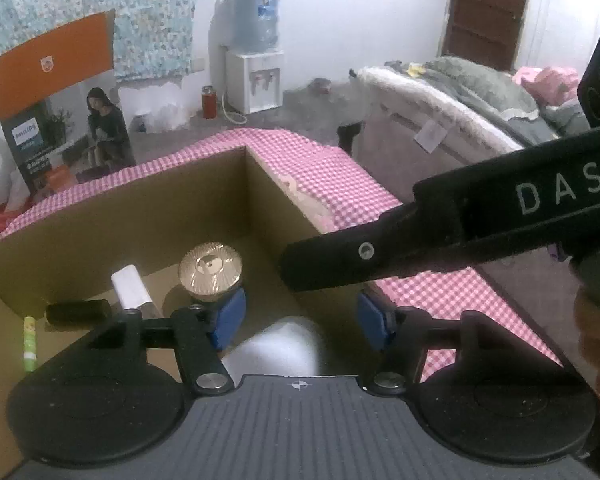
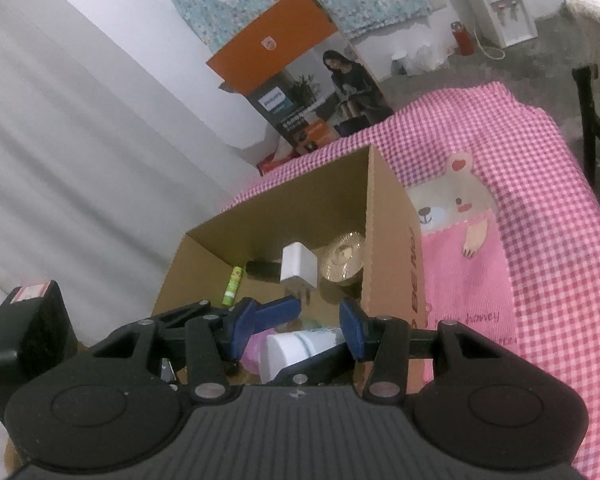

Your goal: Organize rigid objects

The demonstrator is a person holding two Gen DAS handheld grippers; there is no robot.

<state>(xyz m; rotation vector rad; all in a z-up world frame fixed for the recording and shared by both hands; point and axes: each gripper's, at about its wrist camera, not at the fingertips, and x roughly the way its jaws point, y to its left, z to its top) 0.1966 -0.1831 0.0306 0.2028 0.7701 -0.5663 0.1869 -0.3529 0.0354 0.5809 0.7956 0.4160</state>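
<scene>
**Inspector:** State of the left claw (image 1: 298, 322)?

**Assistant:** Jaws stand apart over the cardboard box (image 1: 100, 216). A white object (image 1: 278, 346) lies below the gap, too washed out to identify. I cannot see the pads pressing on it.

**Inspector:** Contents ahead of that claw?

**Assistant:** A gold-capped jar (image 1: 211, 268) stands just beyond its left finger. Further left lie a white charger (image 1: 132, 288), a black cylinder (image 1: 78, 310) and a green tube (image 1: 29, 344).

**Inspector:** The right claw (image 2: 296, 330)?

**Assistant:** Partly open. A white and pink bottle (image 2: 296, 350) lies between its blue fingers (image 2: 350, 330), with a black finger of the other tool underneath. Whether the pads grip it, I cannot tell.

**Inspector:** Surroundings?

**Assistant:** The box sits on a table with a pink checked cloth (image 2: 540, 200). To the right of that claw, the cloth carries a bear picture (image 2: 456, 196).
</scene>
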